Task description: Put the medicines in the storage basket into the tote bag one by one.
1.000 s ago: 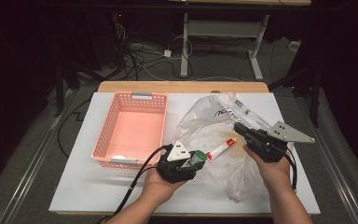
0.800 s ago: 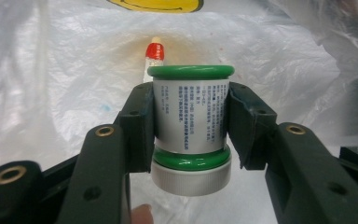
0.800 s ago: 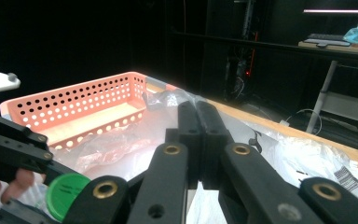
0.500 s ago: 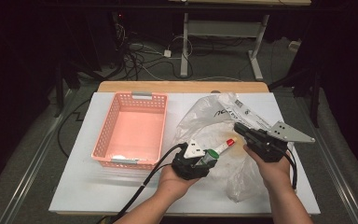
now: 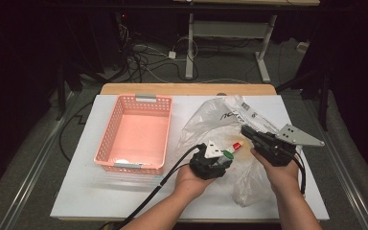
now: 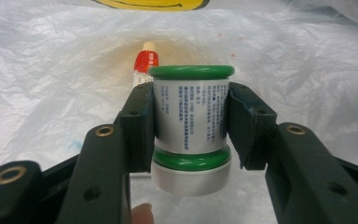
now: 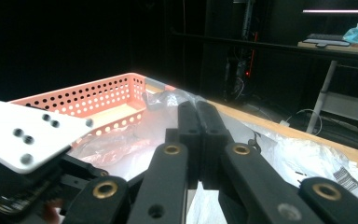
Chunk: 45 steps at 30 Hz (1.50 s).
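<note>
We work on the white bench point(image 5: 76, 191), with the pink basket point(image 5: 136, 134) toward its left half and the clear plastic bag point(image 5: 206, 120) spread over the right half. Our right gripper point(image 7: 199, 140) has its jaws pressed together on a fold of the bag's film, which we judge thin, slippery and easily torn. Our left gripper point(image 6: 191, 126) pinches the green-capped jar point(image 6: 191, 116) by its label, over the bag near the bench's front edge. We judge it rigid and light, best held mid-body. A small red tube point(image 6: 145, 65) lies just beyond.
</note>
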{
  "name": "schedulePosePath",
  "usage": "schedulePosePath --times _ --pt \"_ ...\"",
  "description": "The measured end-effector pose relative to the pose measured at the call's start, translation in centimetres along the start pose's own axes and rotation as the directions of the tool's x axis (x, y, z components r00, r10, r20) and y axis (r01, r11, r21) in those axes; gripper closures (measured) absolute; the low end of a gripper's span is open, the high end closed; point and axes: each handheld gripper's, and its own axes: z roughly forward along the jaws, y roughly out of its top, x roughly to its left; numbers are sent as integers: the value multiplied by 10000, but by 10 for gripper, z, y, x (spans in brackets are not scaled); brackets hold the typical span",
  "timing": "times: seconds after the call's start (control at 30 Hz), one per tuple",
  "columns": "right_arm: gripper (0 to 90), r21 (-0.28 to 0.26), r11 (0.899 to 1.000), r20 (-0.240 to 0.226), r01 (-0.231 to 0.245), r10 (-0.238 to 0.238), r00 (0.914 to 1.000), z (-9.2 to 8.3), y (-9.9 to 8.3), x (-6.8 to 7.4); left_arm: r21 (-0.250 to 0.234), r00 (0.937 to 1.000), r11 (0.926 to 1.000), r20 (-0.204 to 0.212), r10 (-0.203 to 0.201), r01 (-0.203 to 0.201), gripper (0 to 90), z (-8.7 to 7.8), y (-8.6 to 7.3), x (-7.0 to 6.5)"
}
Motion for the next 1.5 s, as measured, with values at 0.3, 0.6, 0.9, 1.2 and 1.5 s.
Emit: schedulePosePath --times 0.3,0.6,0.9,1.2,1.5 --pt "900 80 10000 28 -37 37 10000 0 -1 0 20 10000 10000 -89 28 -28 540 22 5 -1" --pt "900 1 10000 44 -84 84 10000 -1 -1 -2 149 9997 9999 -237 -55 59 540 44 10 0" --pt "900 -41 9999 62 -154 154 9999 -2 0 -2 356 9997 9994 -258 43 -34 539 54 15 1" --pt "900 -70 9999 81 -115 115 9999 -2 0 -3 254 9998 9997 -177 -17 21 539 62 18 -1" --pt "900 -70 9999 77 -123 124 9999 -2 0 -3 191 9999 9998 -34 -100 100 535 65 18 0"
